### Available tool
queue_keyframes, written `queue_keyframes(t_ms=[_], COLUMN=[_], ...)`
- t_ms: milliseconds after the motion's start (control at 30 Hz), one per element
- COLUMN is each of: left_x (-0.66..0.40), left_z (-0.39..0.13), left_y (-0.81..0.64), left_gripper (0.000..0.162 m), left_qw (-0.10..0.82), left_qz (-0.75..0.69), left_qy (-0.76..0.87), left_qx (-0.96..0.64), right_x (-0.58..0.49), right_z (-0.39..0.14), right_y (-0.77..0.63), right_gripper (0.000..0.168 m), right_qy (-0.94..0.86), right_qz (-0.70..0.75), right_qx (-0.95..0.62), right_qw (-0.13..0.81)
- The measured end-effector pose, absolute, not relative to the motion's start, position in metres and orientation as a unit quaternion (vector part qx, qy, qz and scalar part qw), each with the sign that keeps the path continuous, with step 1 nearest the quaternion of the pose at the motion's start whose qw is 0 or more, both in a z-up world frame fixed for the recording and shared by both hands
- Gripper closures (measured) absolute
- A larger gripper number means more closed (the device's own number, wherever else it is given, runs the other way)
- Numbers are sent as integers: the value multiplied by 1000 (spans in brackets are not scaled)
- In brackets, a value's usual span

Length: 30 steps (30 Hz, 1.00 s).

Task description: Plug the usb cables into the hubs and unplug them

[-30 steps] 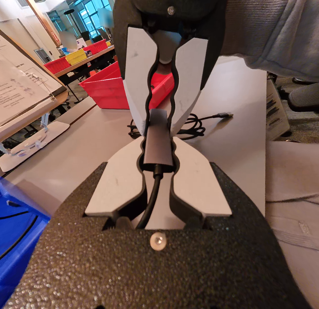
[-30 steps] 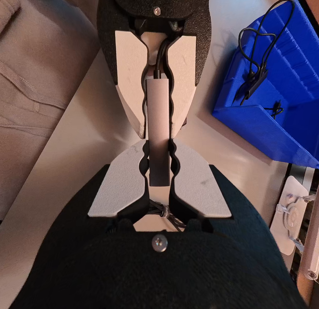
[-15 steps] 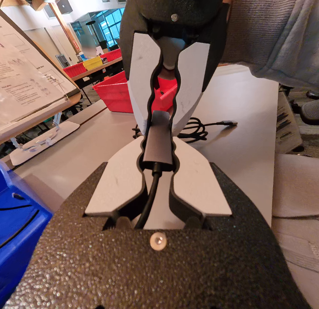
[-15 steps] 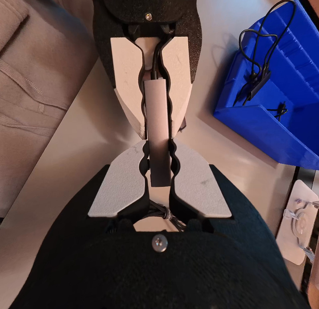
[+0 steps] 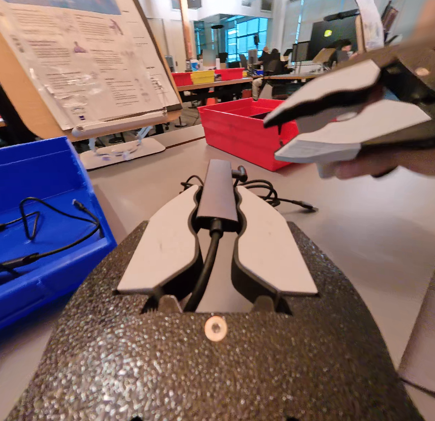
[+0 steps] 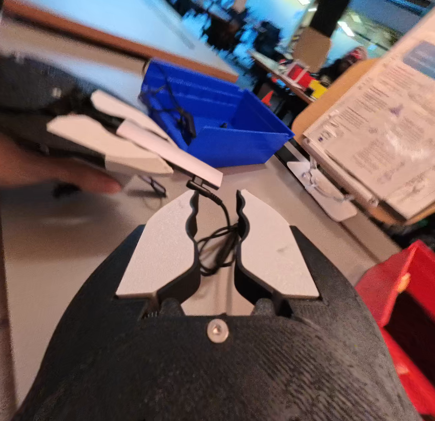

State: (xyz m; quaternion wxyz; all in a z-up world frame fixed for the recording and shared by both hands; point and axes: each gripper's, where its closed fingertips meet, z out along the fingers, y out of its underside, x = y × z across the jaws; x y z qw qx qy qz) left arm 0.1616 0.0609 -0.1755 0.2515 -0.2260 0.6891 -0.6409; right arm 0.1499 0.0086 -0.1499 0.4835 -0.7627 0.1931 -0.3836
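Left gripper (image 5: 217, 193), in its own view, pinches a dark grey hub (image 5: 217, 191) between its white fingers; the hub juts forward past the fingertips, and its thick black lead runs back toward the camera. A black plug (image 5: 238, 172) sticks into the hub's right side near the far end. Behind lies a tangle of black cable (image 5: 268, 194) on the grey table (image 5: 353, 233). At left a blue bin (image 5: 77, 245) holds thin black cables (image 5: 58, 209). Farther back a red bin (image 5: 235, 129) stands on the table; what is in it cannot be told. A stand (image 5: 89, 63) with printed sheets leans at upper left. The right gripper (image 5: 277, 136) hovers at upper right, fingers spread and empty.

Right wrist view, blurred: the right gripper (image 6: 216, 193) has its fingers apart, holding nothing, with the cable (image 6: 221, 245) lying on the table between them. Just ahead, the hub (image 6: 179, 155) sticks out of the left gripper (image 6: 164, 158), the plug (image 6: 195, 183) seated at its tip. Behind stands the blue bin (image 6: 235, 148) with black cable inside; a red bin's (image 6: 400, 280) corner shows at right.
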Motion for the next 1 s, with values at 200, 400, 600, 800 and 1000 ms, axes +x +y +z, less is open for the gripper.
queue_keyframes(t_ms=[200, 400, 600, 800, 1000], left_x=[159, 157, 160, 164, 158], left_z=[-176, -174, -173, -173, -173], left_y=[60, 59, 64, 70, 74], left_gripper=[138, 137, 137, 137, 136], left_qw=[277, 294, 315, 335, 336], left_qz=[-655, -654, -648, -638, -630], left_qy=[666, 662, 654, 648, 659], left_qx=[-225, -217, -229, -245, -236], right_x=[160, 160, 167, 170, 159], right_z=[-173, -174, -170, -172, -171], right_y=[18, 39, 44, 49, 53], right_gripper=[134, 151, 158, 158, 157], right_qy=[489, 500, 526, 526, 523], right_qz=[-32, 179, 222, 202, 190], right_qx=[-507, -392, -292, -283, -339], right_qw=[709, 751, 768, 776, 758])
